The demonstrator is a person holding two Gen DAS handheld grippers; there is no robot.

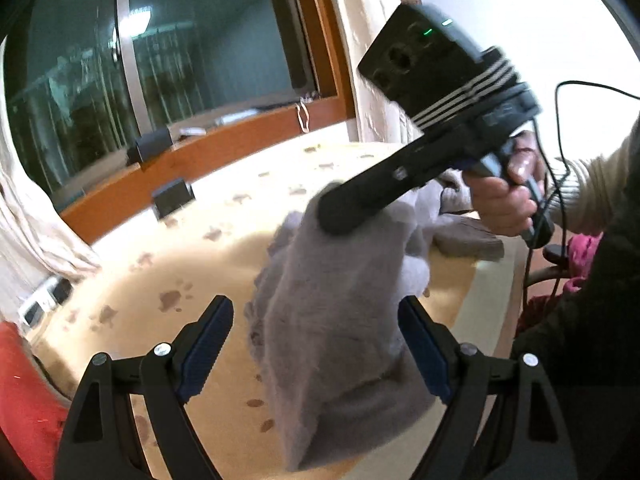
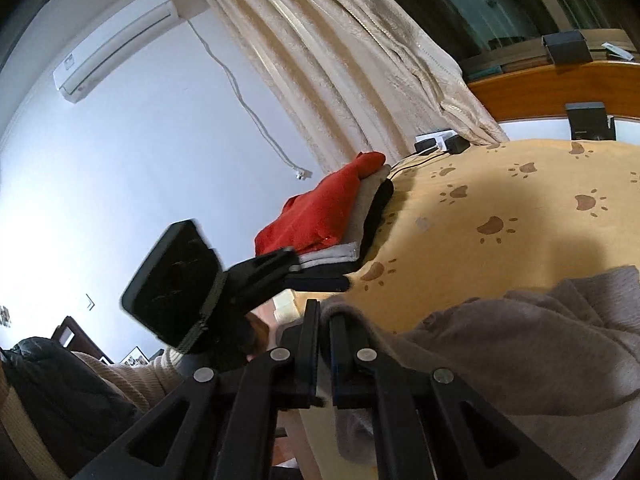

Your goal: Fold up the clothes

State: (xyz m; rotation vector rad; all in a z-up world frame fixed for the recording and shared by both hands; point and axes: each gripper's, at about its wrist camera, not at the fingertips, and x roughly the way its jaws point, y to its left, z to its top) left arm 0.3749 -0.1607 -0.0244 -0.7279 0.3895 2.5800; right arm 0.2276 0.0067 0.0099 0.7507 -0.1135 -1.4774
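Two grippers in play over a yellow paw-print blanket (image 1: 168,280). Left gripper (image 1: 316,332): jaws spread wide, blue pads (image 1: 208,344) showing, nothing pinched; grey fuzzy garment (image 1: 340,320) hangs btwn the fingers, whether it touches the right-side pad can't be told.

Right gripper (image 2: 325,344): jaws nearly closed, clamped on an edge of the grey garment, which bunches up beside the fingers and spreads to the right over the blanket. In left wrist view the right gripper's tip presses into the top of the lifted garment, raising it off the bed; a hand (image 1: 504,200) grips the handle, ribbed beige sleeve (image 1: 592,192) behind, thin black cable (image 1: 560,168) trailing. Motion blur on that unit.

Garment position: centre-front of blanket, partly lifted, lower part draped down on the blanket.

Elsewhere: stack of folded clothes (image 2: 332,236) at blanket edge, red item (image 2: 320,208) on top, grey and black layers under. Beige curtain (image 2: 340,60) by window w/ wood frame (image 1: 224,152). Wall AC unit (image 2: 116,40) high up. Small black boxes (image 1: 174,196) near the sill.
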